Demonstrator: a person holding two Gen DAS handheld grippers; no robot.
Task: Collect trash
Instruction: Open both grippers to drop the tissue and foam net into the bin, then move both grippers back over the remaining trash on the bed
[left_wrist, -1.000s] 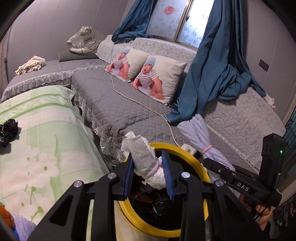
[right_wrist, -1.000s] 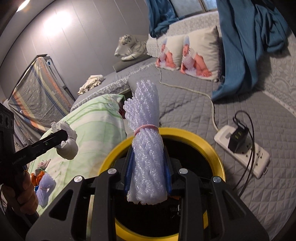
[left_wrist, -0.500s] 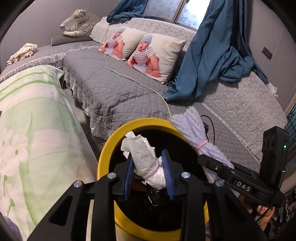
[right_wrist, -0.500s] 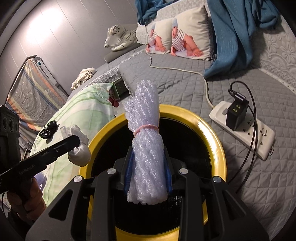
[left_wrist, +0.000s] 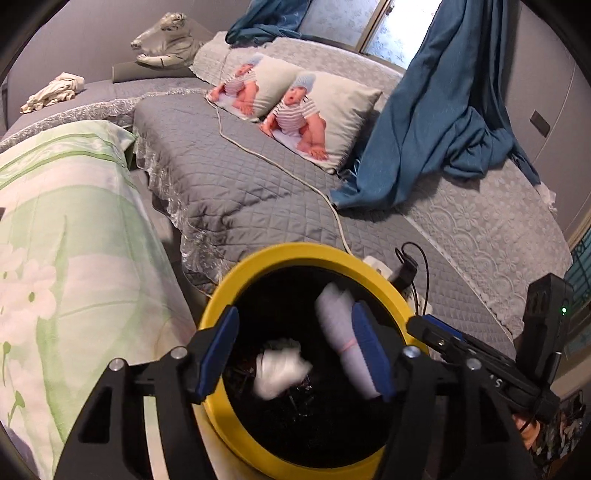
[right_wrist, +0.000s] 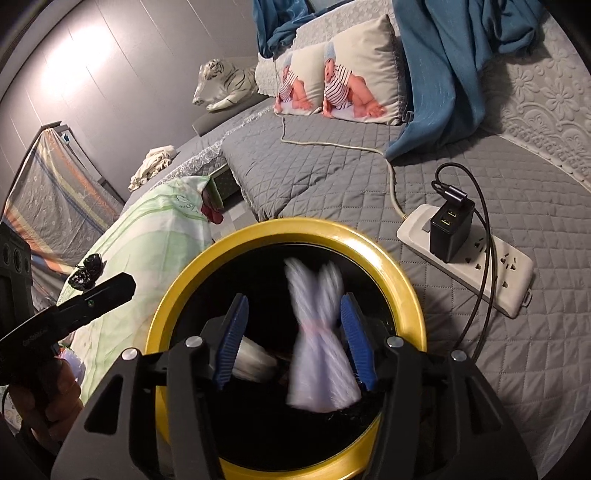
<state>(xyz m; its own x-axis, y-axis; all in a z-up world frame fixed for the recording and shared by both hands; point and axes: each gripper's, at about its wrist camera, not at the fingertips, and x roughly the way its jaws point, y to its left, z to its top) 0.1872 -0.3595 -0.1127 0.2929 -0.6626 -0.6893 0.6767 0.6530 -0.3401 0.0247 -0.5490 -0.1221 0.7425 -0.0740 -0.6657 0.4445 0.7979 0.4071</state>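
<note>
Hovering over the yellow-rimmed bin (left_wrist: 221, 295), the left gripper (left_wrist: 295, 354) and right gripper (right_wrist: 291, 339) are seen with jaws just parted. A white crumpled wad (left_wrist: 280, 369) and a tied purple foam bundle (right_wrist: 317, 343) are caught blurred between the spread pads, gripped by neither, inside the bin's mouth.
</note>
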